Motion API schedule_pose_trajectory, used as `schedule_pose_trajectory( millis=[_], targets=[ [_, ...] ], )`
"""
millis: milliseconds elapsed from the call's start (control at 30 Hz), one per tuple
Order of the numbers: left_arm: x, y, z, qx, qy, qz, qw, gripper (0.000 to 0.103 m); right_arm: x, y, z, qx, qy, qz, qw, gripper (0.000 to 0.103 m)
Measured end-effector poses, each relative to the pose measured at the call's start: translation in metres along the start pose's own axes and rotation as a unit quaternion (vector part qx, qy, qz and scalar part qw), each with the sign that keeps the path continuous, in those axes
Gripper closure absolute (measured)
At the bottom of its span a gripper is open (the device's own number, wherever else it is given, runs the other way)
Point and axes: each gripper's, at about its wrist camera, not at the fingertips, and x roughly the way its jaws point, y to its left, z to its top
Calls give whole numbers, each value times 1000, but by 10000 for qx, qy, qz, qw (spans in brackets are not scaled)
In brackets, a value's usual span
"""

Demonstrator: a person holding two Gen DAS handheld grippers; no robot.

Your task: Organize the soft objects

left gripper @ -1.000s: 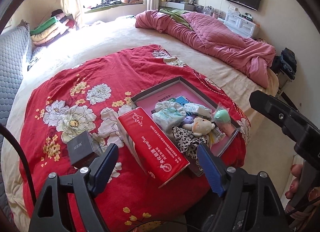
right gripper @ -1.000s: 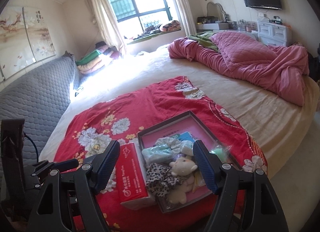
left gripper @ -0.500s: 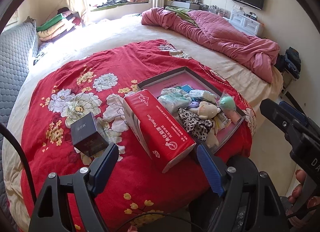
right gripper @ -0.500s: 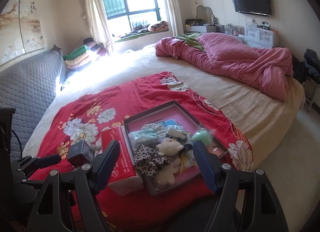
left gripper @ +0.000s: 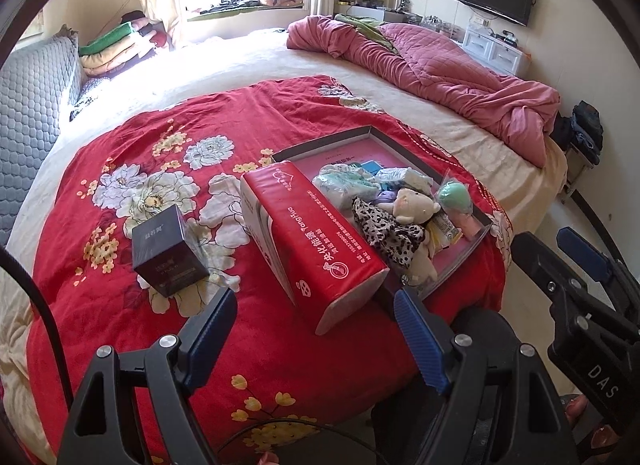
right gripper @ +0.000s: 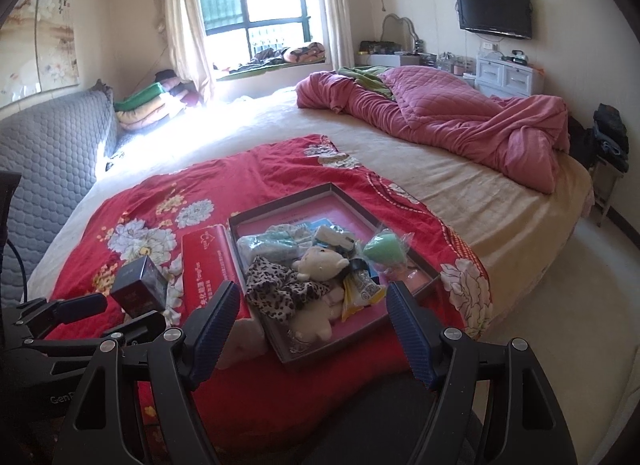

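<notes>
The soft things sit heaped in a shallow tray (right gripper: 404, 293) on the red flowered blanket (left gripper: 120, 169): a cream plush toy (right gripper: 316, 265), a leopard-print cloth (right gripper: 276, 293), a pale green bundle (right gripper: 268, 247) and a green sponge in a clear bag (right gripper: 386, 247), with a few small packets among them. Just beside the tray's left wall lies a red tissue pack (left gripper: 320, 241), and left of that, apart from it, a dark box (left gripper: 168, 251).

Over the last second both of my views have drawn closer and tilted down: the tray and tissue pack now fill more of the frame, and the dark box, at the frame edge before, is in full sight. I judge that I am closing in on the pile, but nothing in it has shifted. Whether the heap waits to be sorted or is already gathered, I cannot tell.

My left hand-held gripper (left gripper: 316, 329) hangs with its fingers spread wide and nothing between them, over the near end of the tissue pack. My right hand-held gripper (right gripper: 312, 321) is likewise spread and empty, in front of the tray.

The blanket covers part of a wide bed (right gripper: 480, 201) with a crumpled pink quilt (right gripper: 460, 125) at its far side. Beyond are a window (right gripper: 256, 1), a wall TV (right gripper: 494, 11) and a grey padded headboard (right gripper: 44, 157).
</notes>
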Motion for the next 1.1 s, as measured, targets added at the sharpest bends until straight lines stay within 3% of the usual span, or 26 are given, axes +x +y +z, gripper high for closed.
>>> schedule_pose_trajectory(
  millis=[367,1100],
  targets=[
    [7,0,-13,-8,37,85,10000,23,13,2,-19,36,336,28,9994,26],
    [19,6,-17,-97,195,128,9997,23,20,3,-24,20,383,93,9992,26]
  ],
)
